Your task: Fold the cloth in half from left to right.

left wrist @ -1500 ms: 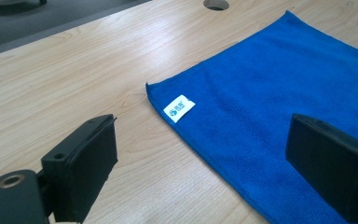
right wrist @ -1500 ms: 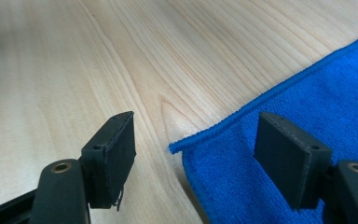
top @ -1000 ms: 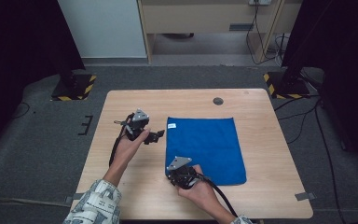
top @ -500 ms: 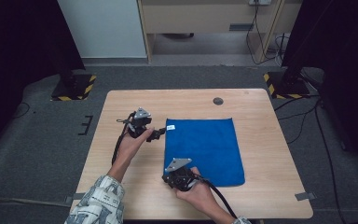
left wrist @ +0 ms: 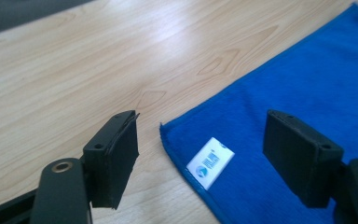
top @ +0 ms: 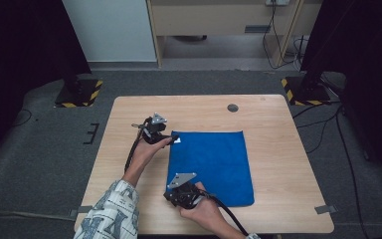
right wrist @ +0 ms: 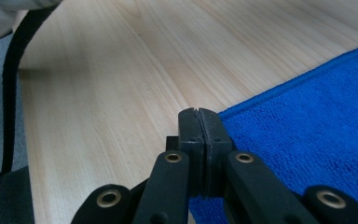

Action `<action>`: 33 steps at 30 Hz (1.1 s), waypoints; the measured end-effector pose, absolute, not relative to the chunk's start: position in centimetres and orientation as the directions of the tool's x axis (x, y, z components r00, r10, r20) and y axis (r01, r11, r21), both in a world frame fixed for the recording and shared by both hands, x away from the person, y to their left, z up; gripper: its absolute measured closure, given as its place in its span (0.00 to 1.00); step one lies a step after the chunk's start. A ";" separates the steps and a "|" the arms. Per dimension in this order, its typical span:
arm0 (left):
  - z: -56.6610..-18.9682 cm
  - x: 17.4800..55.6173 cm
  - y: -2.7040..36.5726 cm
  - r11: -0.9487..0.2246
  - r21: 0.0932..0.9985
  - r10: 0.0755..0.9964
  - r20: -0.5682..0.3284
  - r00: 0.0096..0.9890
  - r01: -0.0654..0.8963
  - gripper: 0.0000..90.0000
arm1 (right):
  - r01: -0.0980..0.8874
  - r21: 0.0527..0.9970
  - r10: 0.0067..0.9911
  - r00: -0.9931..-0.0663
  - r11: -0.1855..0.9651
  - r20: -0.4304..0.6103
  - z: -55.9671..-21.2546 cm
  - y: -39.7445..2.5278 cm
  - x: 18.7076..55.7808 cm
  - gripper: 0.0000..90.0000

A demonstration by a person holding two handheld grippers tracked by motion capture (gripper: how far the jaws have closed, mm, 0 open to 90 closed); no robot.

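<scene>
A blue cloth (top: 214,159) lies flat on the wooden table (top: 278,129). My left gripper (top: 171,138) stands open at the cloth's far left corner. In the left gripper view its jaws straddle that corner of the cloth (left wrist: 307,70), with a white label (left wrist: 209,162) between them. My right gripper (top: 169,196) sits at the near left corner. In the right gripper view its gripper (right wrist: 199,114) has its jaws pressed together over the cloth's edge (right wrist: 317,107), and blue shows beneath them.
A small dark round hole (top: 233,107) sits near the table's far edge. Bare wood lies left of the cloth and along the right side. Black stands with yellow-striped bases (top: 79,94) are on the floor beyond the table.
The whole cloth has slid a little to the left and nearer, together with the right gripper. The left gripper stayed at the far corner.
</scene>
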State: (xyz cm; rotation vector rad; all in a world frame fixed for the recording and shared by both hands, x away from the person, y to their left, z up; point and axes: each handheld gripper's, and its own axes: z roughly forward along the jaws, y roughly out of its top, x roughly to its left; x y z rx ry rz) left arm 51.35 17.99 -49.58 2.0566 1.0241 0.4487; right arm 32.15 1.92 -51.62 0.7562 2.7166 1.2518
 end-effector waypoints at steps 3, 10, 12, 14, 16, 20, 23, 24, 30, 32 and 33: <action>-50.3 52.1 17.9 -0.376 0.758 0.796 -0.030 0.605 0.533 0.32 | 0.395 0.724 0.442 -0.886 0.565 0.139 -51.8 2.4 31.9 0.99; -51.5 53.2 18.1 -0.393 0.739 0.807 -0.007 0.590 0.547 0.37 | 0.395 0.723 0.442 -0.886 0.567 0.138 -52.0 2.5 31.8 0.99; -51.9 53.4 18.2 -0.394 0.734 0.811 -0.005 0.584 0.553 0.39 | 0.393 0.725 0.441 -0.887 0.566 0.137 -51.9 2.4 31.8 0.99; -52.3 53.6 18.3 -0.392 0.728 0.812 -0.015 0.584 0.563 0.42 | 0.393 0.726 0.440 -0.887 0.564 0.139 -51.9 2.3 31.8 0.99; -52.5 53.7 18.3 -0.380 0.726 0.815 -0.030 0.578 0.573 0.45 | 0.392 0.727 0.437 -0.889 0.564 0.140 -51.8 2.3 31.8 0.99; -53.0 53.8 17.9 -0.403 0.717 0.804 -0.020 0.594 0.569 0.56 | 0.390 0.726 0.436 -0.889 0.566 0.137 -51.8 2.3 31.7 0.99; -53.0 53.8 17.8 -0.399 0.720 0.802 -0.027 0.597 0.568 0.67 | 0.386 0.728 0.436 -0.890 0.566 0.134 -51.8 2.2 31.8 0.99; -52.9 53.7 17.7 -0.407 0.717 0.798 -0.023 0.603 0.566 0.72 | 0.387 0.727 0.436 -0.890 0.567 0.134 -51.8 2.3 31.8 0.99; -52.9 53.8 17.7 -0.371 0.716 0.812 -0.059 0.580 0.592 0.98 | 0.382 0.726 0.436 -0.891 0.571 0.126 -51.8 2.4 31.7 0.99; -52.8 53.8 17.8 -0.367 0.716 0.814 -0.062 0.577 0.594 0.99 | 0.380 0.729 0.437 -0.891 0.570 0.124 -51.7 2.3 31.7 0.99; -52.6 53.7 17.9 -0.369 0.717 0.813 -0.059 0.580 0.591 0.99 | 0.380 0.728 0.437 -0.891 0.571 0.123 -51.7 2.3 31.7 0.99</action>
